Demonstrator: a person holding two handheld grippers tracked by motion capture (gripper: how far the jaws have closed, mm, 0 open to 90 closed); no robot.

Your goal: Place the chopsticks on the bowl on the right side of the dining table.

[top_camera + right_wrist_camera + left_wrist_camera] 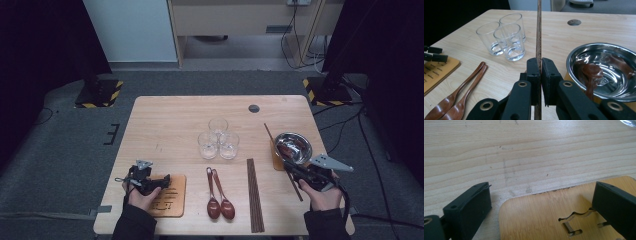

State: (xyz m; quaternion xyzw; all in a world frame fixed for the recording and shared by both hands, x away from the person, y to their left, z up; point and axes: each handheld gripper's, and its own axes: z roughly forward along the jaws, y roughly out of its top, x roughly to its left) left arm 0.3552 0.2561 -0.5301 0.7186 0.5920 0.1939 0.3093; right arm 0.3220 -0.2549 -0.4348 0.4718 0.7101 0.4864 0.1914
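My right gripper (290,166) (539,62) is shut on a dark wooden chopstick (268,131) (539,30), which runs up past the jaws toward the far side of the table. Just right of it stands a metal bowl (300,142) (579,53) with a brown spoon (592,72) inside, resting on a wooden coaster (276,161). My left gripper (166,181) (540,205) is open low over a second wooden coaster with cut-outs (172,197) (536,220) at the front left, its jaws wide apart and nothing gripped.
Three clear glasses (218,140) (506,37) cluster mid-table. Two wooden spoons (217,197) (461,95) lie side by side at the front, and a row of chopsticks (255,195) lies right of them. The table (524,150) has a cable hole (254,108) at the back.
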